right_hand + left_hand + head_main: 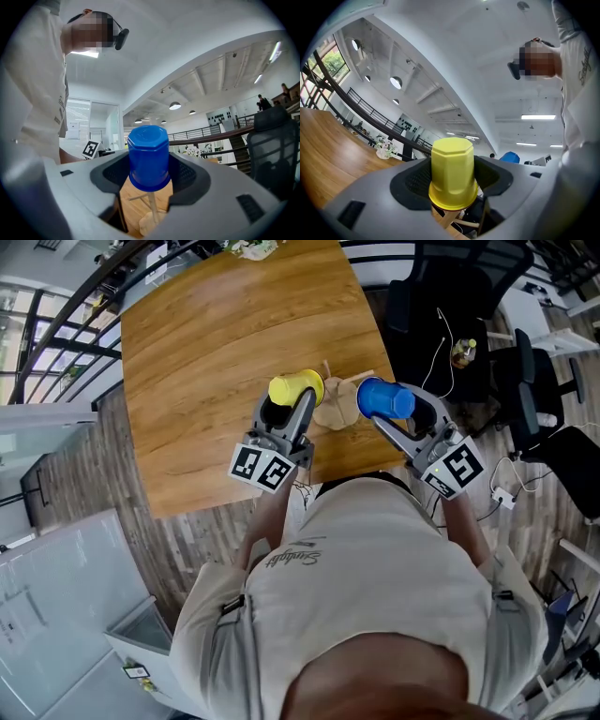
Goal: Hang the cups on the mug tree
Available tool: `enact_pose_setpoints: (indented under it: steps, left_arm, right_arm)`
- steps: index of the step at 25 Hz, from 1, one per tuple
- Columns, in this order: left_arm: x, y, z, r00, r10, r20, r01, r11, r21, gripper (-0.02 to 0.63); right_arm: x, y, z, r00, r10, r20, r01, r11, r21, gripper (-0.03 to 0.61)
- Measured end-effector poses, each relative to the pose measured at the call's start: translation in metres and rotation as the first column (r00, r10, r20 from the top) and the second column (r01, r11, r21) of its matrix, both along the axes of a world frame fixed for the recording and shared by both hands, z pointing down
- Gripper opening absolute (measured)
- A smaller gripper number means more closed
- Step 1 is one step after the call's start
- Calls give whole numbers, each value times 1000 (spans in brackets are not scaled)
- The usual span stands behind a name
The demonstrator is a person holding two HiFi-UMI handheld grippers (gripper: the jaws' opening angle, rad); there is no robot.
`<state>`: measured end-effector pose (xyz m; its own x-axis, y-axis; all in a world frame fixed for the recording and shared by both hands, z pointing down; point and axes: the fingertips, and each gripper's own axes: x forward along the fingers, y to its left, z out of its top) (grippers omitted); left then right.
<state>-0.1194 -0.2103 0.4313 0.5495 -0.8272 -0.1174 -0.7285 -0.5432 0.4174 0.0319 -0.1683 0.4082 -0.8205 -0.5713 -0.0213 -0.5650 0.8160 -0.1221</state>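
The left gripper (292,404) clamps a yellow faceted plastic cup (296,386) and the right gripper (405,411) a blue faceted plastic cup (382,397), both mid-frame in the head view, flanking the pale wooden mug tree (336,412) that stands near the lower edge of the brown wooden table (216,343).

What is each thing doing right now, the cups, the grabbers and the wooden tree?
Mug tree, upright on the table.
Yellow cup, upside down, gripped, above the mug tree.
Blue cup, upside down, gripped, above the mug tree.
Left gripper, shut on yellow cup.
Right gripper, shut on blue cup.
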Motion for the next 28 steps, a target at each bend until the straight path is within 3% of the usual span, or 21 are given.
enact_pose_setpoints:
  steps: [7, 18, 28]
  left_arm:
    - [1, 4, -1, 1000, 5, -21, -5, 1000, 14, 278]
    - [-15, 6, -1, 998, -48, 35, 46, 998, 48, 281]
    - [-10, -1, 5, 999, -11, 35, 11, 1000, 12, 304]
  right_arm:
    - [2, 3, -4, 1000, -6, 1, 6, 1000, 9, 247]
    - [2, 4, -4, 1000, -27, 4, 27, 1000, 12, 247]
    - [3, 6, -7, 999, -32, 6, 32, 999, 20, 247]
